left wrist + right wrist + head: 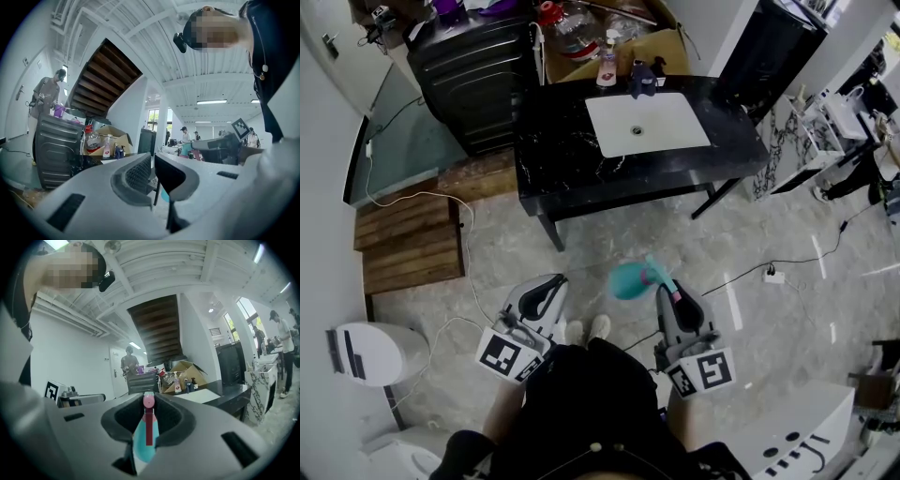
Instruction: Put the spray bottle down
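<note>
A teal spray bottle (pixel 628 279) with a pink nozzle is held above the floor, and my right gripper (pixel 667 286) is shut on it. In the right gripper view the bottle (pixel 143 442) is clamped between the two grey jaws, and its pink head (pixel 148 401) pokes out at the right gripper's (pixel 148 404) tips. My left gripper (pixel 551 281) hangs beside it at the person's left. Its jaws are together with nothing between them, as the left gripper view shows at the left gripper's (pixel 153 159) tips. A black marble table (pixel 562 159) with a white sink basin (pixel 675 127) stands ahead.
A pump bottle (pixel 607 61) and a dark blue bottle (pixel 642 80) stand on the table's far edge. Behind them are a cardboard box (pixel 666 47) and a black cabinet (pixel 469 75). A wooden pallet (pixel 408 234) lies to the left. A power strip (pixel 773 275) and cables lie on the floor.
</note>
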